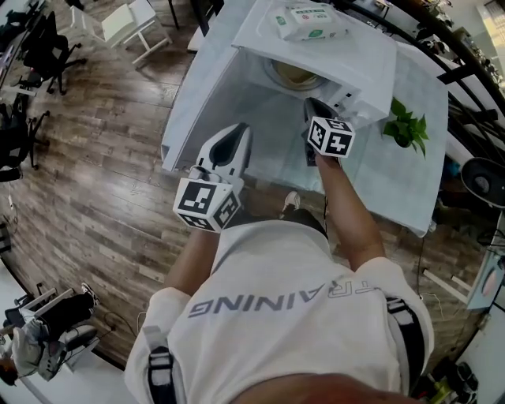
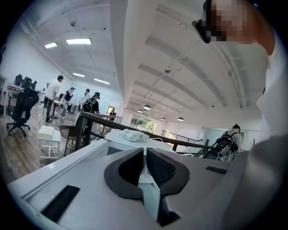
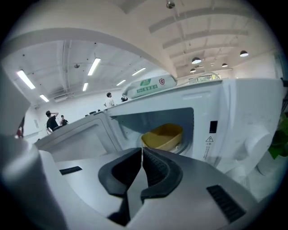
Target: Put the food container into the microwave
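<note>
Microwave (image 1: 335, 49) sits on a white table (image 1: 394, 185), door (image 1: 207, 91) swung open to the left. Food container (image 3: 163, 136), a yellow bowl, is already inside the microwave on the turntable, touching neither gripper; from the head view only its rim shows in the opening (image 1: 293, 75). Pack of wipes (image 1: 309, 21) lies on top of the microwave. Right gripper (image 1: 310, 104) is held just in front of the open cavity, pointing in. In the right gripper view its jaws are pressed together with nothing between them, and the bowl is straight ahead beyond the tips. Left gripper (image 1: 239, 132) is lower and to the left, near the open door, not touching it as far as I can tell. In the left gripper view its jaws are also together and empty, with the wipes pack visible past them. Small green plant (image 1: 406, 126) stands on the table right of the microwave. Person wears a white T-shirt (image 1: 284, 308). Wood floor (image 1: 102, 158) all around, office chairs (image 1: 47, 47) far left.
</note>
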Available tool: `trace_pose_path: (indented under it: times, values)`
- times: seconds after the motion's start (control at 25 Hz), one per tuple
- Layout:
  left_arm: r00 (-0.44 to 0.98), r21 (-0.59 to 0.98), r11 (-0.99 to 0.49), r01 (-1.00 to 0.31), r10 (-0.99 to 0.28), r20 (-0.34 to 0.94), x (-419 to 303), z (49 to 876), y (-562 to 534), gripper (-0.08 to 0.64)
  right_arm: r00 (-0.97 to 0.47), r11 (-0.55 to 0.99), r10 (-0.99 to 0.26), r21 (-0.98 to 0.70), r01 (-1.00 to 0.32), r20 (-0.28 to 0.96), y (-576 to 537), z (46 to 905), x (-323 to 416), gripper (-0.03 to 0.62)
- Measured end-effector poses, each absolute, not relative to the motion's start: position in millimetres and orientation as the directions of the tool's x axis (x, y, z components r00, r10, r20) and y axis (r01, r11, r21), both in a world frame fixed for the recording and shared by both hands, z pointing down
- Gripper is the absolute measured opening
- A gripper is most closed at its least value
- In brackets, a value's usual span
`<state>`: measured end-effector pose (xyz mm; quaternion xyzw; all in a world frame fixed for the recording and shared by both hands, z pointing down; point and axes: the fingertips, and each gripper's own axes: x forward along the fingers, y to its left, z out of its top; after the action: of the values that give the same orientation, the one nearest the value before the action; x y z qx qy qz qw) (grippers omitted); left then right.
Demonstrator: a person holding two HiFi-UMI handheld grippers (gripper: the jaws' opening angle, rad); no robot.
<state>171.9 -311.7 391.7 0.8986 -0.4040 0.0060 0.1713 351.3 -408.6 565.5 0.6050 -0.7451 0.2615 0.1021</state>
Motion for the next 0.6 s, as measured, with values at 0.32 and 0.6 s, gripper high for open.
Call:
trace_pose_path:
  times: [0.32,0.6]
  values:
    - [0.673,0.317,-0.612,-0.725,-0.727,0.136,181.0,387.0,-322.8,0.049,-0.34,0.268,-0.868,-0.235,-0.934,0.362,-349.1,482.2,345.4,0.031]
    - [0.708,0.291,-0.658,-0.694,-0.697,0.115,202.9,374.4,-325.7,0.049,-0.312,0.282,-0.916,-0.149,-0.948,0.253,-311.5,415.8,354.5,0.026]
